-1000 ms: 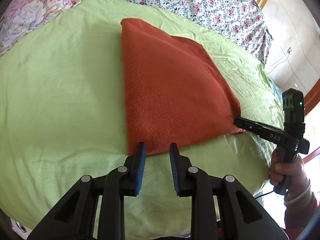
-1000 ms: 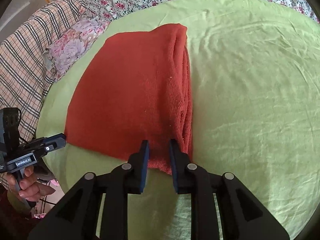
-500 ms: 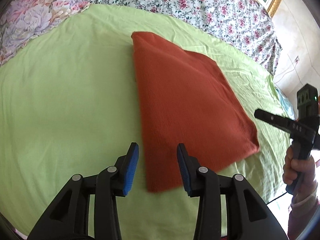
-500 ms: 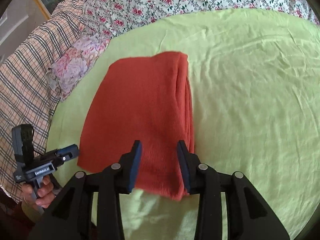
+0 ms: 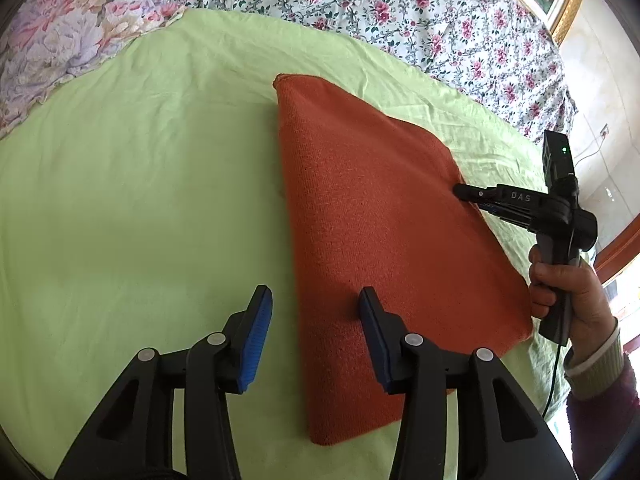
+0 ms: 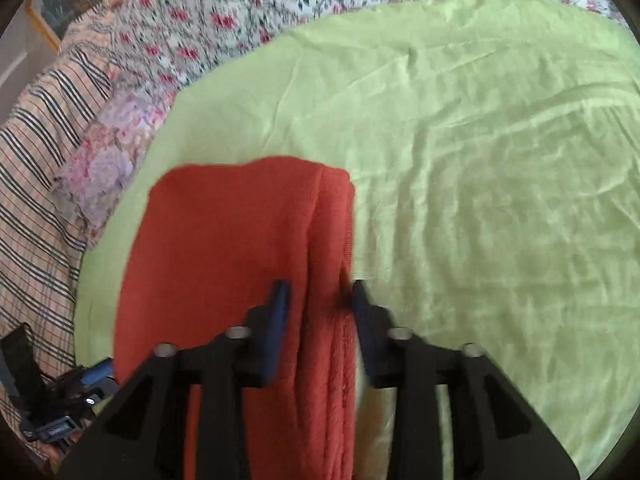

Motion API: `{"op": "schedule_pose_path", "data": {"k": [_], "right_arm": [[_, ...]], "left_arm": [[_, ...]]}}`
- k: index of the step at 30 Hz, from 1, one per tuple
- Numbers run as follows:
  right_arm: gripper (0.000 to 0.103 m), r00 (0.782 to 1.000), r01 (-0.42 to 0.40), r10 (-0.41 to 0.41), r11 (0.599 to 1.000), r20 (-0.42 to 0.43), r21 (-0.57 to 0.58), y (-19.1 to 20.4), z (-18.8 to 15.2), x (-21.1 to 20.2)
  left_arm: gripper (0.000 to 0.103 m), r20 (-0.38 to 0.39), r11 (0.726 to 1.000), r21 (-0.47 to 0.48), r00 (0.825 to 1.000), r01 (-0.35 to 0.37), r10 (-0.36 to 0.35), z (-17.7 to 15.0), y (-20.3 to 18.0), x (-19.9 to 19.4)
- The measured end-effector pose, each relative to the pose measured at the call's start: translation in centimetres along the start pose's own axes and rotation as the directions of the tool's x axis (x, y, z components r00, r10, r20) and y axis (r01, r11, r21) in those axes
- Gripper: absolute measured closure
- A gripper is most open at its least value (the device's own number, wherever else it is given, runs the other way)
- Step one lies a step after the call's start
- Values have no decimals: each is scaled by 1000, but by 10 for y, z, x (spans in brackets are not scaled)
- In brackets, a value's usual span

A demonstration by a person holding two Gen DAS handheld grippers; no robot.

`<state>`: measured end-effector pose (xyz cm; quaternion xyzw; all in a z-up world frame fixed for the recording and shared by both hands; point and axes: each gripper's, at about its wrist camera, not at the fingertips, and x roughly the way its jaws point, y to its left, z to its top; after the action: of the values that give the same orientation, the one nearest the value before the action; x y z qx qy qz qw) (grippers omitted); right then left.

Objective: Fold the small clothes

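Observation:
An orange-red folded cloth [image 5: 380, 220] lies flat on a light green sheet [image 5: 140, 200]. My left gripper [image 5: 316, 308] hovers over the cloth's near left folded edge. Its jaws are opening, with that edge below the gap and nothing pinched. In the right wrist view, which is blurred, the cloth [image 6: 224, 240] shows its layered edge. My right gripper [image 6: 319, 296] straddles that edge midway along it, and its jaws are closing with the stacked layers between them. From the left wrist view the right gripper [image 5: 460, 192] touches the cloth's right edge, held by a hand [image 5: 568, 292].
Floral bedding [image 5: 400, 8] runs along the back and a plaid blanket [image 6: 36, 160] lies beyond the sheet's left side. The green sheet [image 6: 480, 160] spreads wide to the right of the cloth. A cable [image 5: 554, 380] hangs below the hand.
Both grippers have moved forward along the cloth's two side edges, away from its near corners. The left jaws have spread wider. The right jaws widened, then narrowed again.

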<state>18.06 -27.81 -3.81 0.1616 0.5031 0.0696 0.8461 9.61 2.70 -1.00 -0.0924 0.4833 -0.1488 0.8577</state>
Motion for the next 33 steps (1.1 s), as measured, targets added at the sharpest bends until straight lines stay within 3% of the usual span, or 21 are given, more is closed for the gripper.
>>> {"op": "schedule_pose_path", "data": {"k": [3, 6, 11, 15, 17, 20, 22, 26, 33], "right_arm": [[82, 998, 59, -58, 998, 16, -18, 0, -4, 3], [75, 997, 72, -72, 997, 15, -14, -3, -5, 4], [75, 997, 73, -73, 997, 35, 3, 4, -8, -23], [72, 998, 39, -39, 999, 56, -3, 12, -25, -46], [72, 998, 8, -7, 1000, 60, -9, 22, -50, -68], [71, 998, -11, 12, 1000, 55, -15, 28, -65, -79], [68, 999, -30, 32, 998, 42, -46, 42, -88, -95], [48, 999, -16, 20, 995, 45, -97, 53, -117, -114], [39, 1000, 17, -15, 992, 14, -123, 58, -154, -123]], "left_arm": [[53, -11, 1000, -1, 1000, -14, 14, -2, 0, 6], [53, -12, 1000, -5, 1000, -19, 19, -3, -2, 7], [53, -8, 1000, -13, 1000, -21, 21, -7, -3, -2], [50, -17, 999, -4, 999, -35, 35, -15, -7, -7], [49, -21, 999, 7, 999, -44, 44, -21, -9, -10], [42, -25, 998, 13, 997, -68, 68, -31, -11, -17], [41, -28, 996, 20, 996, -87, 88, -39, -12, -23], [34, -22, 990, 38, 991, -133, 134, -58, -14, -36], [26, -29, 977, 87, 980, -195, 198, -87, -21, -51]]}}
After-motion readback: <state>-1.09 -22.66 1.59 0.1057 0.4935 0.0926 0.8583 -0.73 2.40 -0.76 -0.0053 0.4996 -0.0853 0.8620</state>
